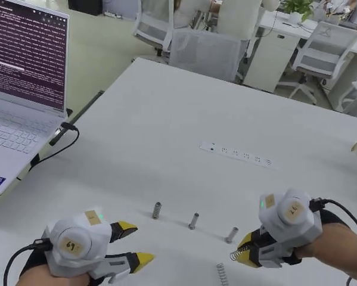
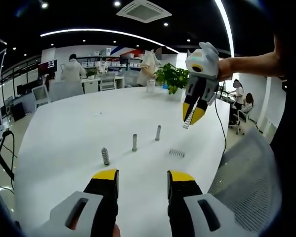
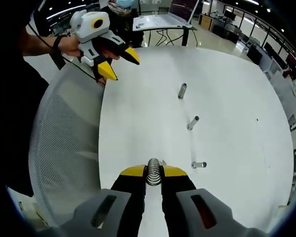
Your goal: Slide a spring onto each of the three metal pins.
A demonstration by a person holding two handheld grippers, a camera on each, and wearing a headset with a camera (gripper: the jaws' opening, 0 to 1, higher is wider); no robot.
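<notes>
3 metal pins (image 1: 193, 221) stand in a row on a white table (image 1: 166, 119). The leftmost pin (image 1: 157, 210) already wears a spring, and 2 are bare. The right gripper (image 1: 241, 252) is closed on a spring (image 3: 153, 171), held just beside the nearest bare pin (image 1: 232, 235). The left gripper (image 1: 140, 242) is held wide open, with nothing in it. If the spring is tilted, it could be snagged on the pin tip or flicked away. Nothing is kept in a container: 1 spare spring (image 1: 222, 273) lies loose on the table.

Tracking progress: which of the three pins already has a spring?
The leftmost pin in the head view: coils wrap it; the other two are bare.
</notes>
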